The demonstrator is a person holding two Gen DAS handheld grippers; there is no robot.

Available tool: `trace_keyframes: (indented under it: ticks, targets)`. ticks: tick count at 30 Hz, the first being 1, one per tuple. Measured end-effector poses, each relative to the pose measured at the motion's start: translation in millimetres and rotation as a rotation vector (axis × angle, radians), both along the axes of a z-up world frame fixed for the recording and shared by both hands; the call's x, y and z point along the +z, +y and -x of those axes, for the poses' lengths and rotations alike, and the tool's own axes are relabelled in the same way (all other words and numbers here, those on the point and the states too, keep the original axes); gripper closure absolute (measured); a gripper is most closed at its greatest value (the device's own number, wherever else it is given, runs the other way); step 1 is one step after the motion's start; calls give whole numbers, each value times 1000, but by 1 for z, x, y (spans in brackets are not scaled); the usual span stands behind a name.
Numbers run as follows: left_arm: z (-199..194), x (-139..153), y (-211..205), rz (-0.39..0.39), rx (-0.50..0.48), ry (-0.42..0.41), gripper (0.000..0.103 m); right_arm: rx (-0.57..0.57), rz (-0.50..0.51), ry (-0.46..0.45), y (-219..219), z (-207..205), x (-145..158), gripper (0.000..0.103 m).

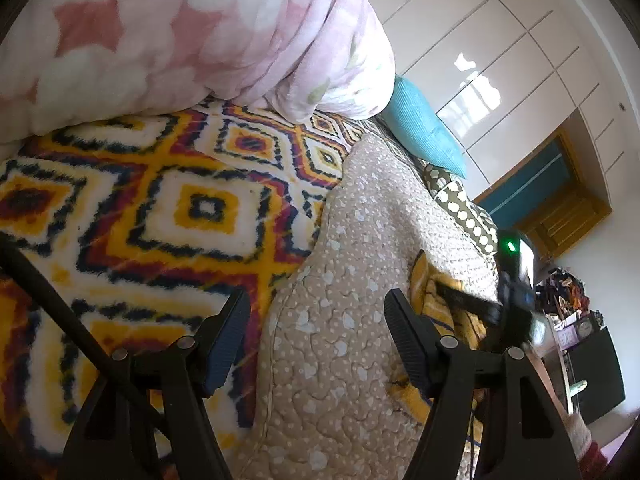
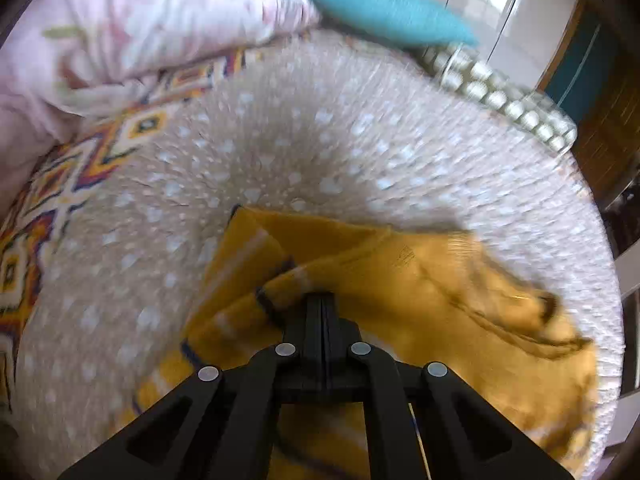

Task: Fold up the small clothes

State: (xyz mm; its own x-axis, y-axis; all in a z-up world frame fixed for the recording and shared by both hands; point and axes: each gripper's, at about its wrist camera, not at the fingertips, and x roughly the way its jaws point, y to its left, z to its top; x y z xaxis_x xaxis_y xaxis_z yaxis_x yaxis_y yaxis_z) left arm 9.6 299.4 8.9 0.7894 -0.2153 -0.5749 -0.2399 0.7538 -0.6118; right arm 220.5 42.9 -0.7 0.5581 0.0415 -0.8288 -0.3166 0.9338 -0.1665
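Right gripper is clamped tight on a bunched fold of the yellow garment — it's lying crumpled on the beige quilted pad. Left gripper hangs spread wide, holding nothing, over the pad's edge beside the diamond-pattern blanket.

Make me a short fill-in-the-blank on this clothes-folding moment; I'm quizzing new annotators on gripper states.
1. The right gripper is ____ on a striped edge of the yellow garment.
2. The left gripper is ____, with nothing between its fingers.
3. The yellow garment lies on the ____ quilted cover dotted with white.
4. At the far end of the bed lies a ____ pillow in a plain colour.

Missing words: shut; open; beige; turquoise
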Motion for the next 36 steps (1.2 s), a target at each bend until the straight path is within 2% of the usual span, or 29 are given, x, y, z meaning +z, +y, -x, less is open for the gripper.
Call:
trace_keyframes:
  ticks: [5, 8, 12, 13, 14, 16, 18, 21, 22, 24, 25, 27, 31, 32, 36]
  targets:
    - [-1, -1, 0, 1, -12, 2, 35, 37, 57, -15, 12, -3, 4, 102]
    - [-2, -2, 1, 6, -12, 4, 34, 46, 19, -46, -1, 6, 18, 101]
    - [-2, -3, 1, 12, -12, 6, 33, 57, -11, -107, -23, 36, 37, 98]
    - [-2, -4, 1, 9, -10, 7, 33, 70, -17, -118, -29, 53, 42, 98]
    - [-2, -4, 1, 8, -8, 9, 33, 82, -25, -120, -32, 63, 44, 96]
    - [-4, -5, 1, 5, -7, 14, 33, 132, -53, -114, -38, 100, 50, 82]
    - [-5, -6, 1, 0, -3, 22, 33, 186, -69, -108, -38, 127, 51, 62]
    - [-5, -7, 1, -7, 8, 32, 33, 305, -63, -92, -27, 174, 45, 54]
    - [-5, -6, 0, -13, 12, 33, 33, 331, -49, -94, -22, 183, 42, 53]
    - [-4, -4, -2, -41, 25, 35, 33, 402, 42, -127, -8, 204, 28, 49]
    - [-3, -3, -5, -56, 30, 37, 33, 436, 122, -155, 1, 213, 16, 49]
    - [-3, -1, -9, -78, 37, 38, 33, 466, 218, -185, 11, 222, -2, 49]
    - [-3, 3, -19, -138, 56, 42, 33, 496, 393, -314, 28, 232, -31, 49]
    - [-3, 3, -22, -152, 62, 42, 33, 479, 420, -349, 32, 230, -34, 49]
    - [0, 0, -21, -159, 106, 39, 33, 407, 420, -382, 37, 211, -35, 52]
